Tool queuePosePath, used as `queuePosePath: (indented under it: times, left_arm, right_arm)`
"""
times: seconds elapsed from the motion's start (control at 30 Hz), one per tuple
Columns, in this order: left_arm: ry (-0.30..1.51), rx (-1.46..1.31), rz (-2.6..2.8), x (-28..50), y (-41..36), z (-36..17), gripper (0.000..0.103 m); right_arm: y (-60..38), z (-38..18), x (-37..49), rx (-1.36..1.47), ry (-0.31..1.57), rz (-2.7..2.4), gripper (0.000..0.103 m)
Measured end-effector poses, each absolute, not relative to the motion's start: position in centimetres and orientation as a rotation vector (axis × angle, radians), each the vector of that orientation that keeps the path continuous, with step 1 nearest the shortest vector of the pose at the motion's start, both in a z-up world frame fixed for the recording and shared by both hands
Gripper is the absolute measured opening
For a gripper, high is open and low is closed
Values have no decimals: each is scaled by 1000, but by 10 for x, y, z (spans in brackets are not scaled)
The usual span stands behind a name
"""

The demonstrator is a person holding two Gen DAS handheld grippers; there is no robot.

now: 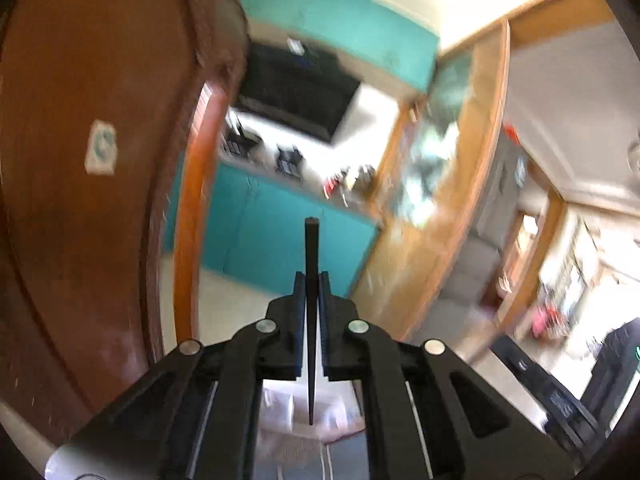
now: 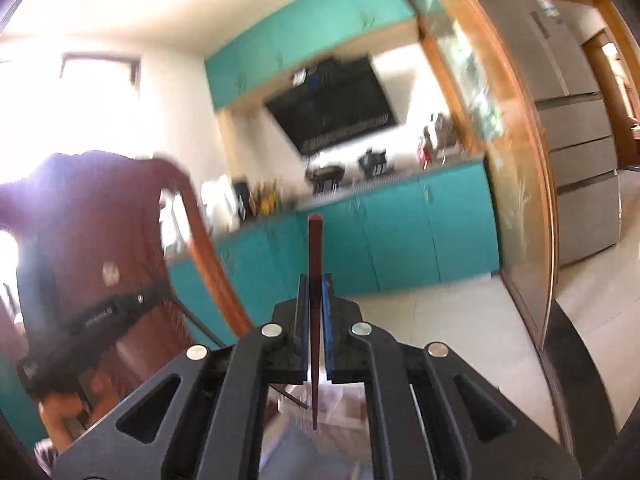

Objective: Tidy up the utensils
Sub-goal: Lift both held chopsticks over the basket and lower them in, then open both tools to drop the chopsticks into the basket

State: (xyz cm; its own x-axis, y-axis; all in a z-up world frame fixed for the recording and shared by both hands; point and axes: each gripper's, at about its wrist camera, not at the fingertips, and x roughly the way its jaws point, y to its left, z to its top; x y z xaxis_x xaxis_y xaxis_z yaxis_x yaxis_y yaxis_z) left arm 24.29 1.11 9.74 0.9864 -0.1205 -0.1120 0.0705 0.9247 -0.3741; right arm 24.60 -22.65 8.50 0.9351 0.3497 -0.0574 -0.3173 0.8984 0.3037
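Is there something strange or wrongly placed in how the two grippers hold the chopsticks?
Nothing stands out. The left gripper is shut on a black chopstick, the right gripper on a reddish-brown chopstick; both sticks sit straight between the fingers.

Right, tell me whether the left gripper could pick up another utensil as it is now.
Probably not: the left gripper is already shut on a black chopstick, leaving no free gap between its fingers, and no other utensil shows in its view.

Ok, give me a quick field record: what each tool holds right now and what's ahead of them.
left tool: shut on black chopstick, thick end pointing forward
right tool: shut on reddish-brown chopstick, thick end pointing forward
ahead: teal kitchen cabinets, black range hood
image quality: motion-blurred
utensil holder: not visible
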Motion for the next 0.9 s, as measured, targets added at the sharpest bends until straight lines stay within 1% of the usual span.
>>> queuePosePath:
  times: [0.07,0.13,0.23,0.3,0.43,0.53,0.63,0.8,0.9]
  left_arm:
    - [137,-354,-26,255,8,86,7]
    - [167,-318,4,270,2,71,7]
    - [241,-275,24,288,-5,48,7]
    - [286,-281,6,296,-5,40,7]
    - [316,-257,11,305,-5,32,7]
    - [318,-259,-6,307,-4,30,7]
    - [313,-249,-21,303,-9,33,7]
    - [278,-216,-23,282,-10,33,15]
    - [250,-212,-20,269,-6,32,17]
  right_arm:
    - [-215,75,252,224,89,283,6]
    - [-202,59,264,166,126,267,6]
    - [-193,38,281,156,202,305,6]
    - [-189,33,284,137,216,300,6]
    - [-183,27,281,113,243,303,7]
    - [-185,31,271,102,233,303,11]
    - [-187,42,259,111,202,314,20]
    - [-194,44,230,113,220,493,20]
    - [-189,16,225,79,314,597,20]
